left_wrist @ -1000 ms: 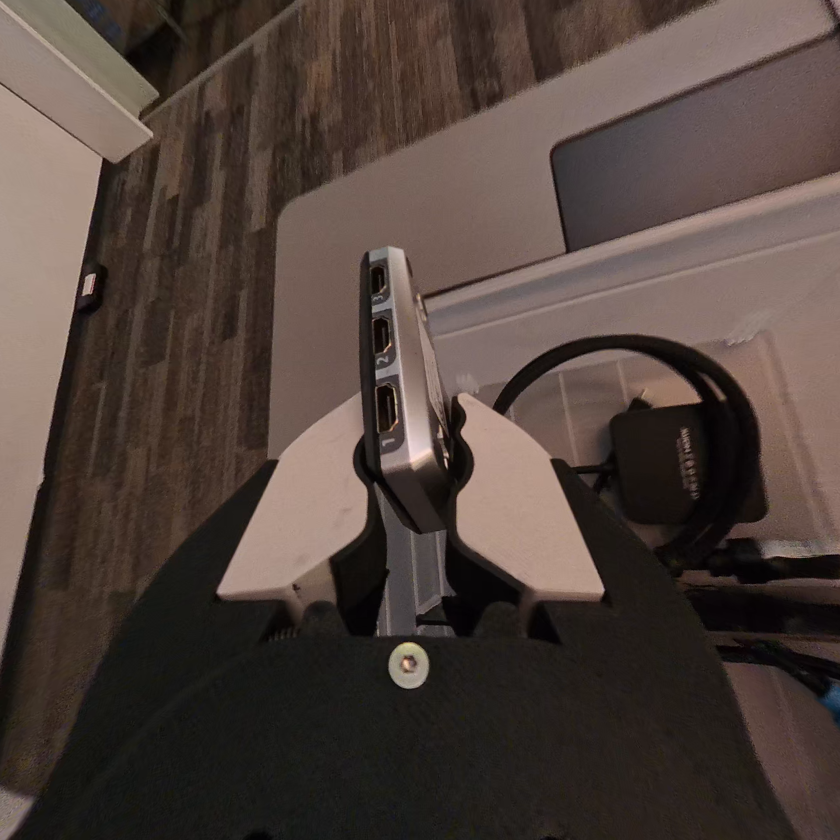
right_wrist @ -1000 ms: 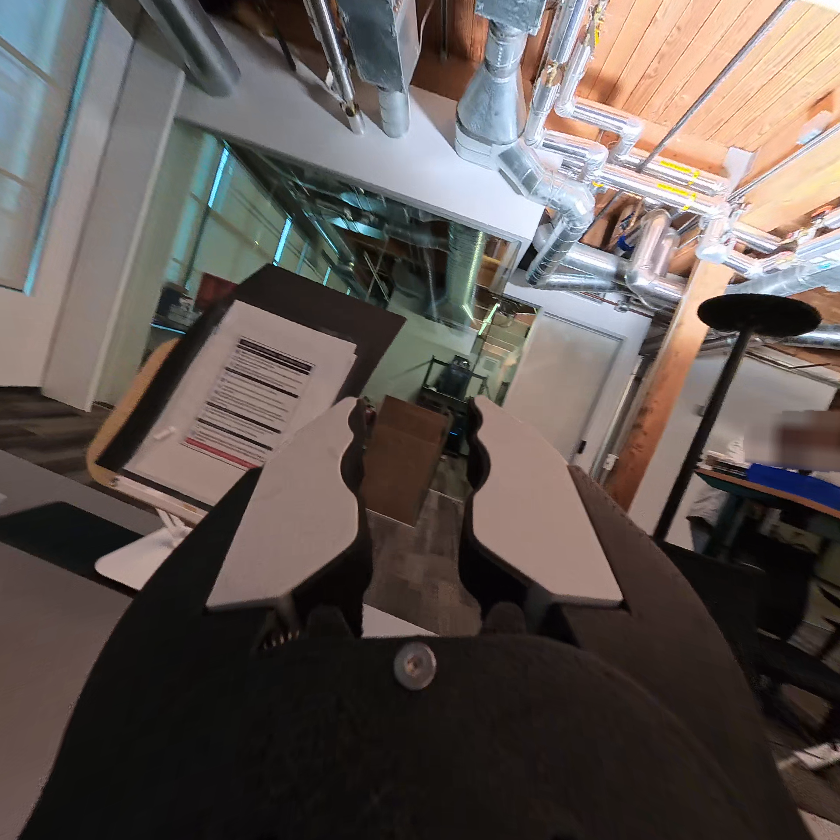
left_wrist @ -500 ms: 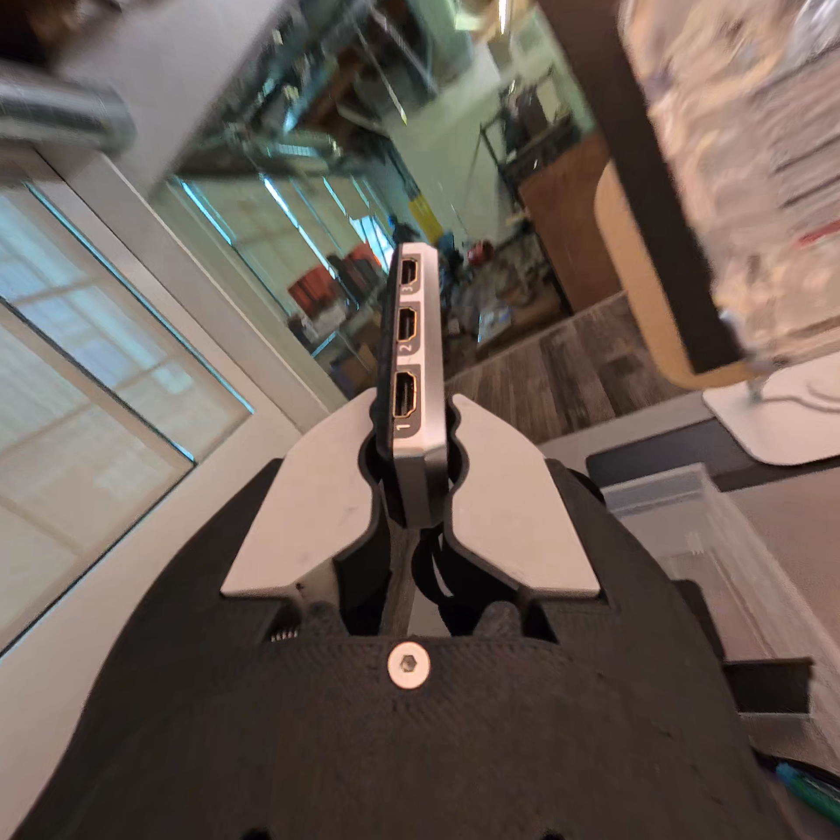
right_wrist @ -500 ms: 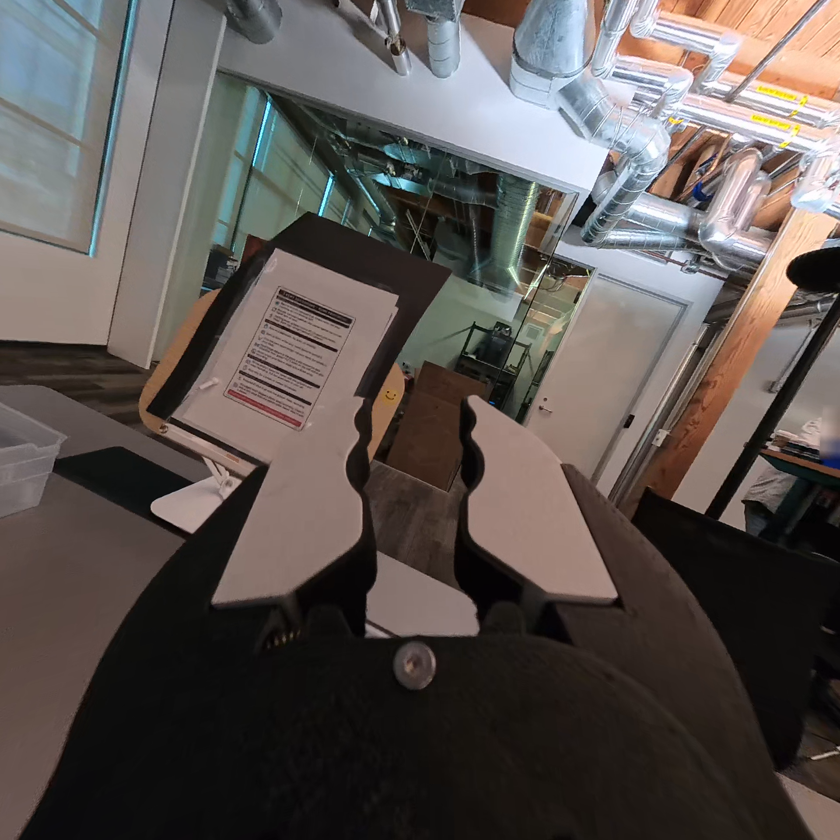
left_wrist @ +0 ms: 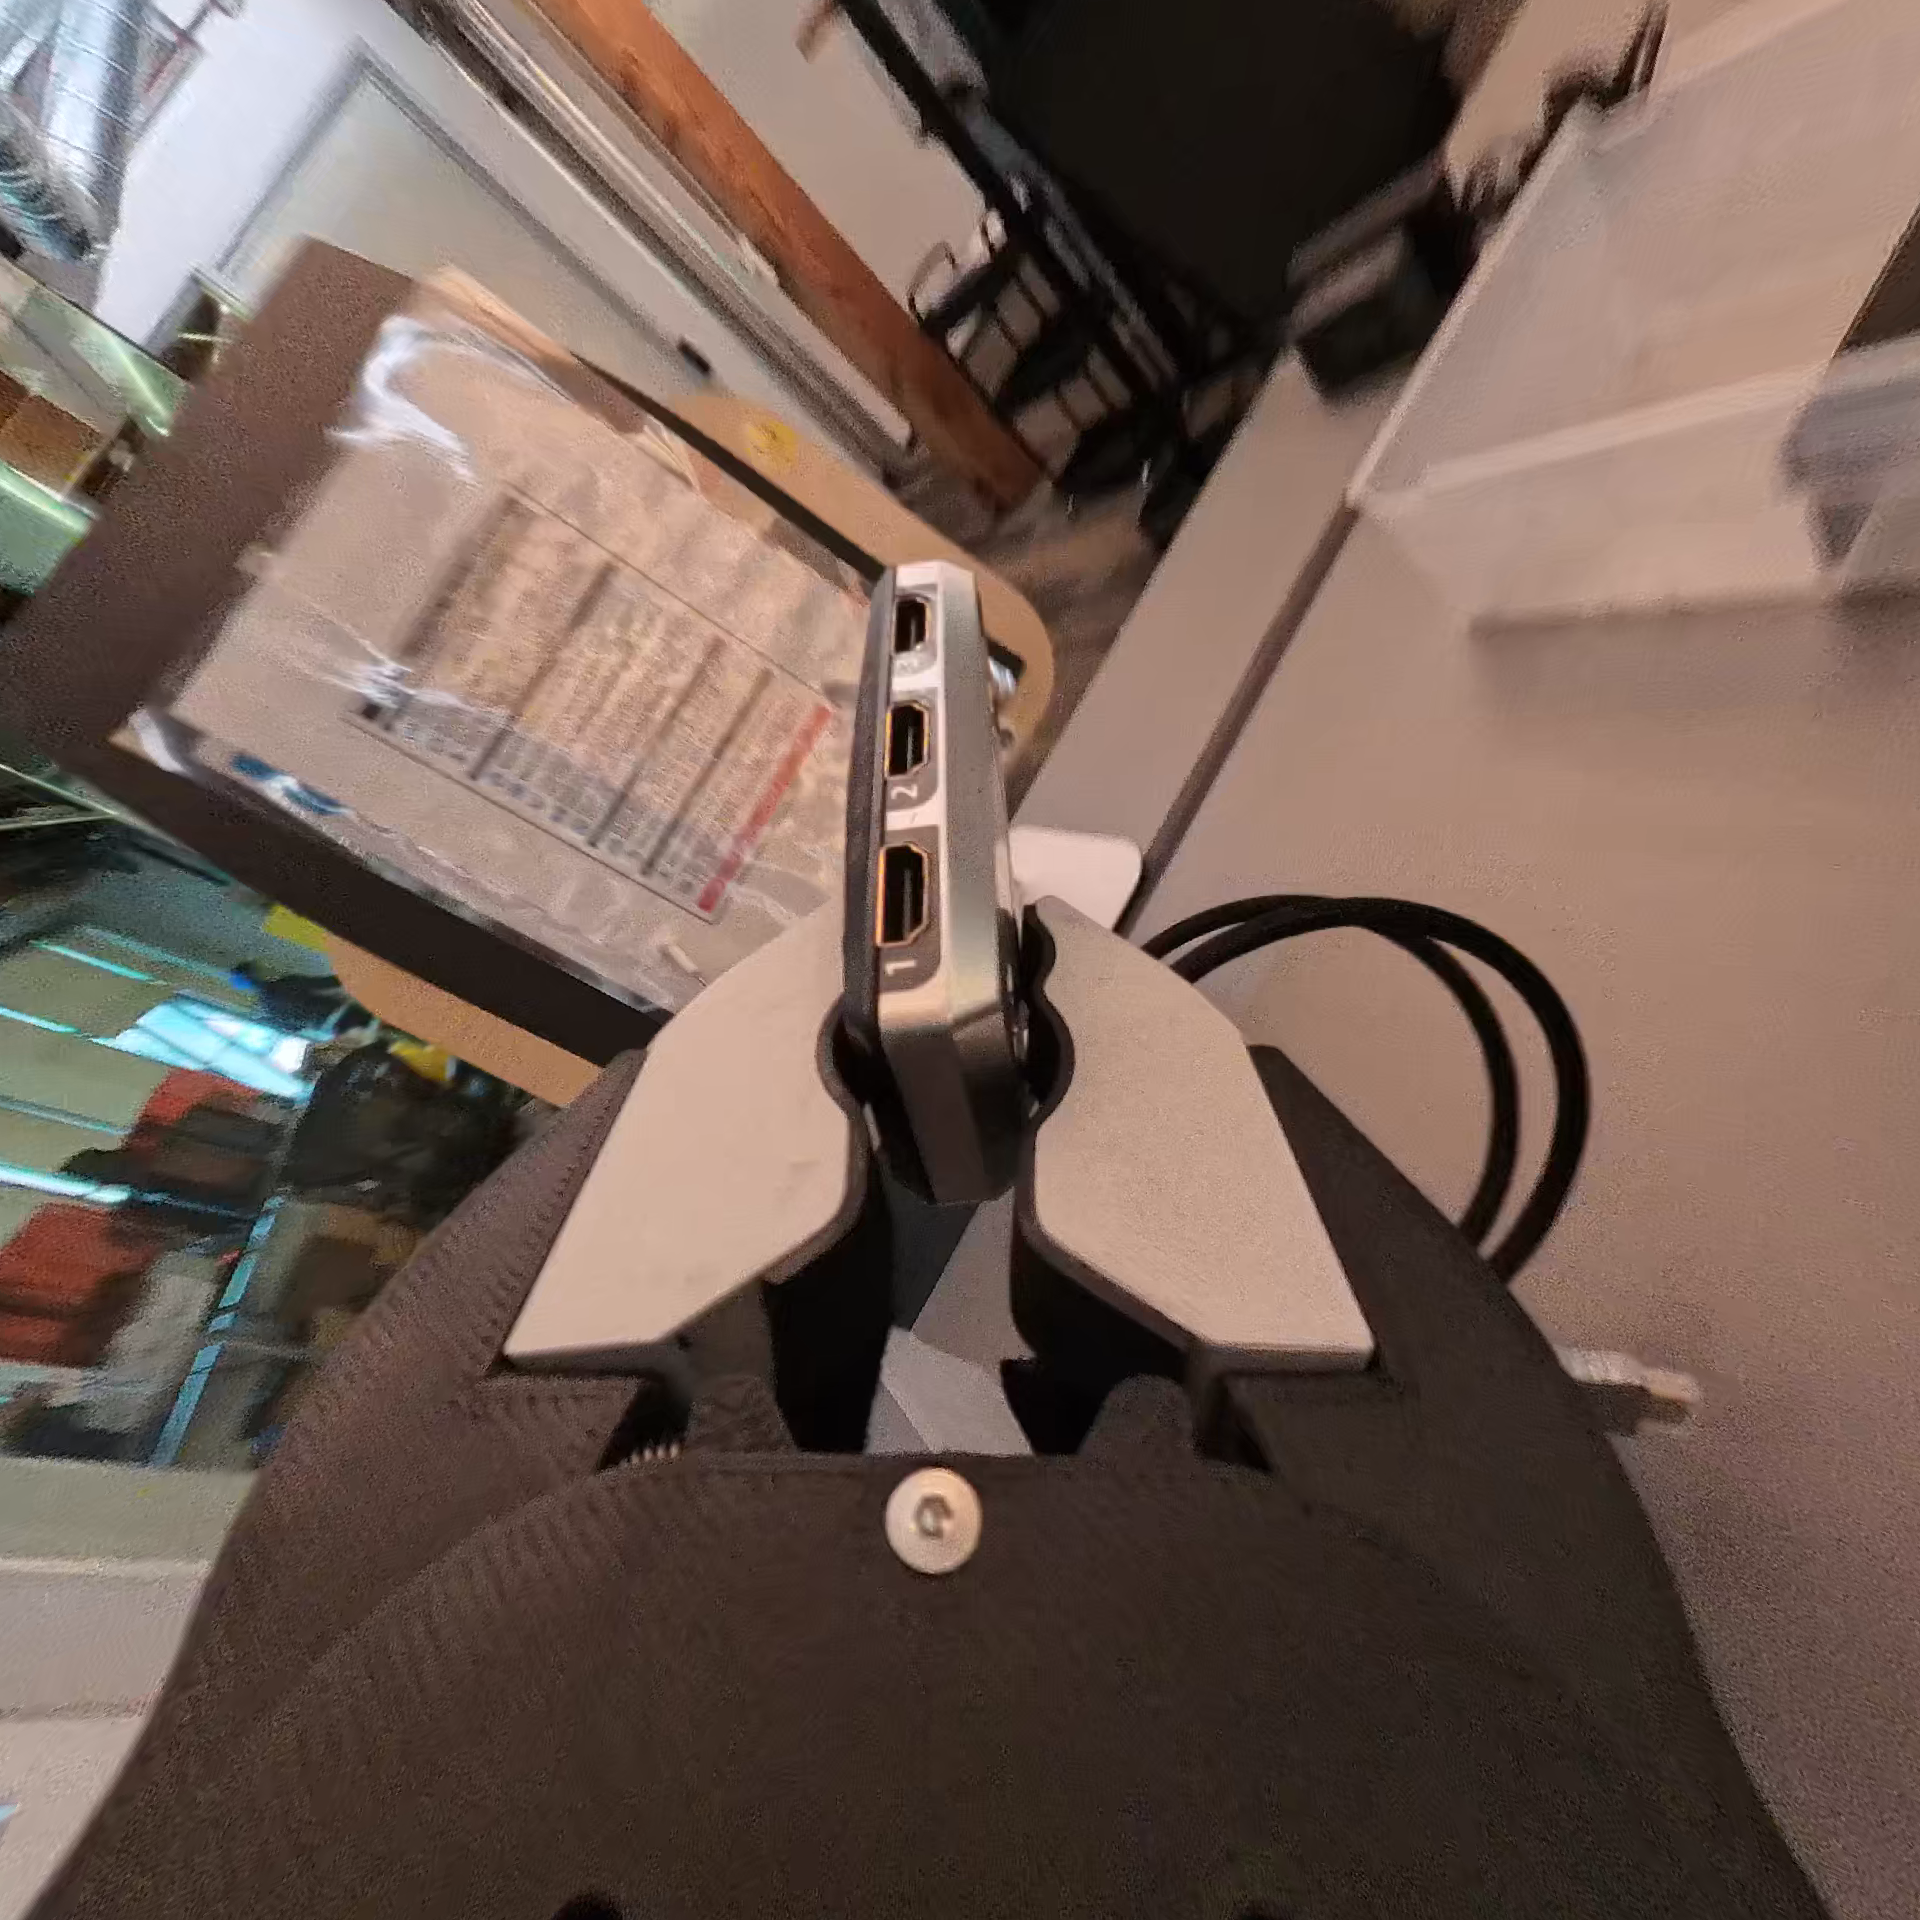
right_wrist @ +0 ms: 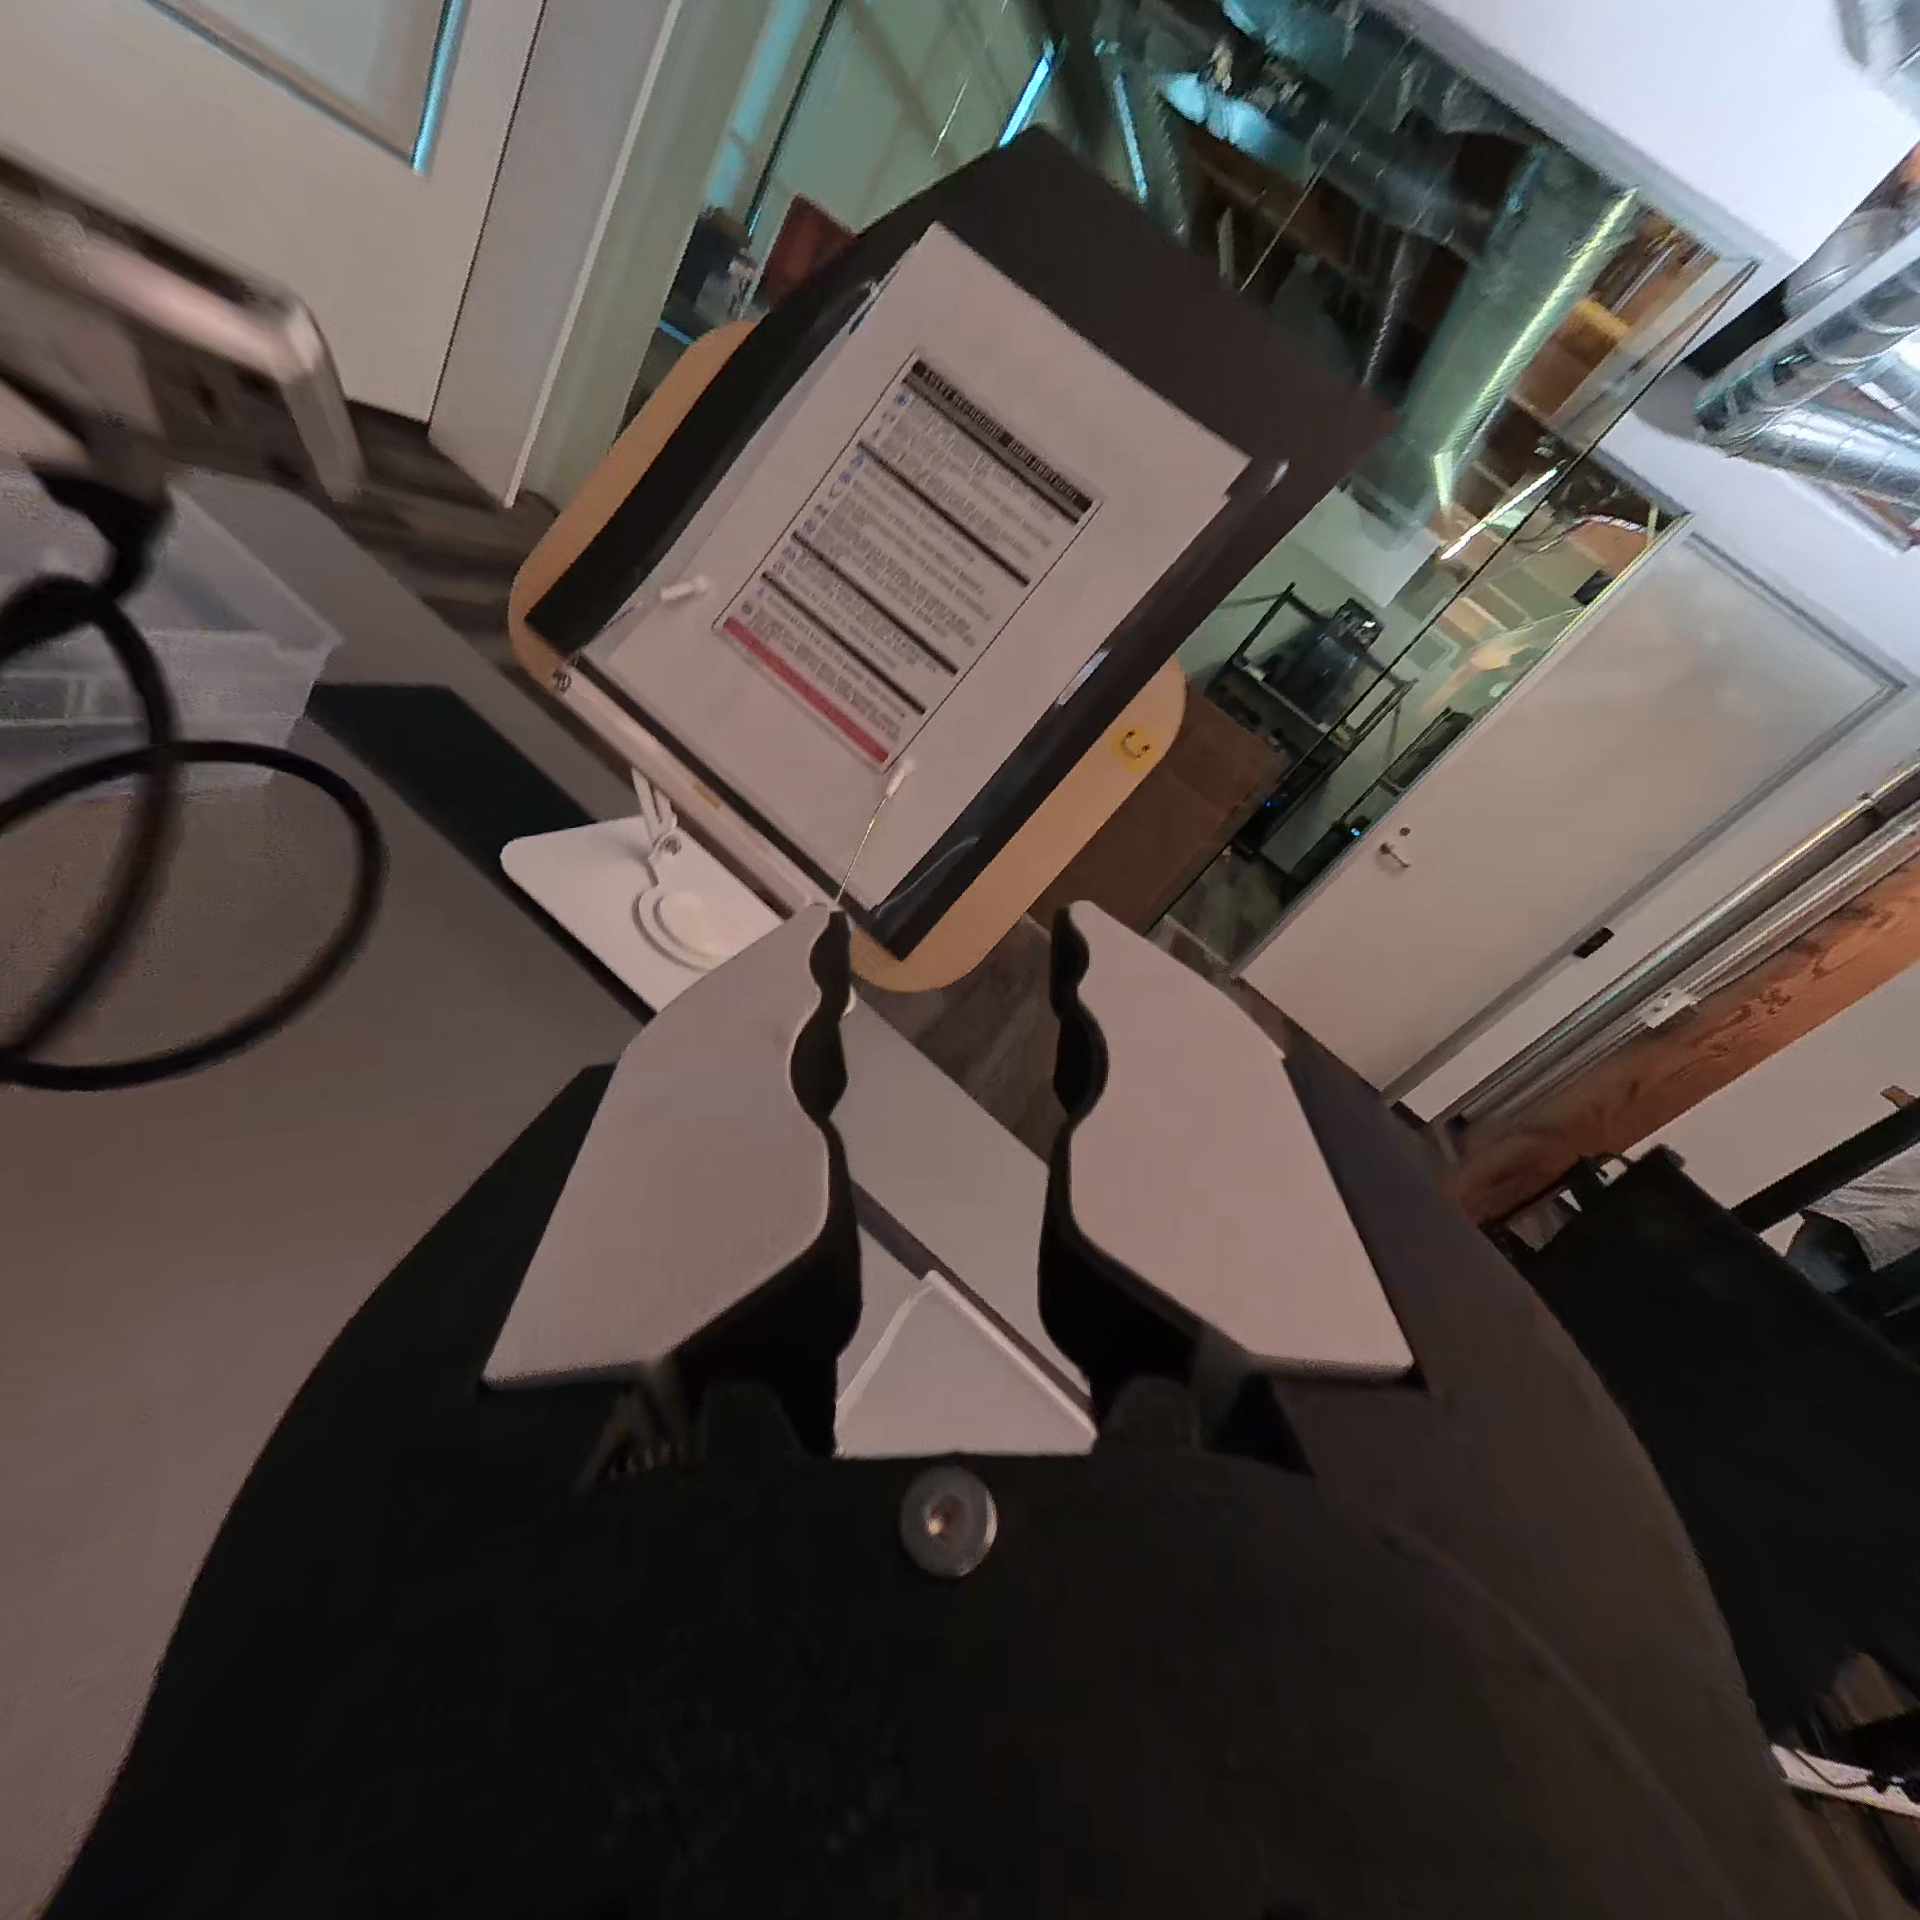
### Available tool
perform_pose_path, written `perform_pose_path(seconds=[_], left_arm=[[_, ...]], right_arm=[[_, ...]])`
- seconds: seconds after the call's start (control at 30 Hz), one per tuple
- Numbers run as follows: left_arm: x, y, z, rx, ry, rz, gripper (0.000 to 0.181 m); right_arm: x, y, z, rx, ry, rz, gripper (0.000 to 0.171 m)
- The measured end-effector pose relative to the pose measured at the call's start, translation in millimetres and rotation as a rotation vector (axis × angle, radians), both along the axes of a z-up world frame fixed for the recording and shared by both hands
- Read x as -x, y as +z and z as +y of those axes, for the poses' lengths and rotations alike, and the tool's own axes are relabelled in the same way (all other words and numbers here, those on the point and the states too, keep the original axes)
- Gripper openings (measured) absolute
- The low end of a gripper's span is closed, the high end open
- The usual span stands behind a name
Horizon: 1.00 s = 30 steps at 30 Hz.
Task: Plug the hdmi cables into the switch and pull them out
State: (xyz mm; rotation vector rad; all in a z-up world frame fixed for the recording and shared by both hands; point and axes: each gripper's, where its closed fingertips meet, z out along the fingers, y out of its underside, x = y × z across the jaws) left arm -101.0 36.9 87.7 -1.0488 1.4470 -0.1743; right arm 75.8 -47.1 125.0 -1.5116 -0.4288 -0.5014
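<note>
left gripper [left_wrist: 940, 971] fingers [left_wrist: 727, 1143] clamped on the switch [left_wrist: 930, 831]; right gripper [right_wrist: 945, 961] fingers parted, holding nothing.

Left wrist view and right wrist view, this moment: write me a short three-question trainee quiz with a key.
1. True or false: a cable is plugged into a front port of the HDMI switch.
2. Which claw is empty? A) left claw B) right claw
3. Fill in: the looped black cable lies on the ____.

Key: 1 false, all three front ports that show are empty. 2 B; its jaws stand apart with nothing between them, while the left clamps the switch. 3 table.
</note>
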Motion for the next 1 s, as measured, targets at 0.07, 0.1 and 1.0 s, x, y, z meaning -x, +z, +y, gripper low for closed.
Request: perform_pose_path(seconds=[0.07, 0.1, 1.0], left_arm=[[-19.6, -38.3, 4.5, -0.056, 0.025, 0.129, 0.025], [-28.0, -54.4, 4.4, -0.093, 0.021, 0.178, 0.025], [-61.4, -195.4, -56.5, 0.214, -0.167, 0.607, 0.077]], right_arm=[[1.0, -9.3, 4.3, 0.031, 0.015, 0.006, 0.036], [1.7, -12.3, 6.1, 0.035, 0.021, 0.003, 0.034], [-37.3, 10.4, -22.0, -0.030, -0.092, -0.055, 0.030]])
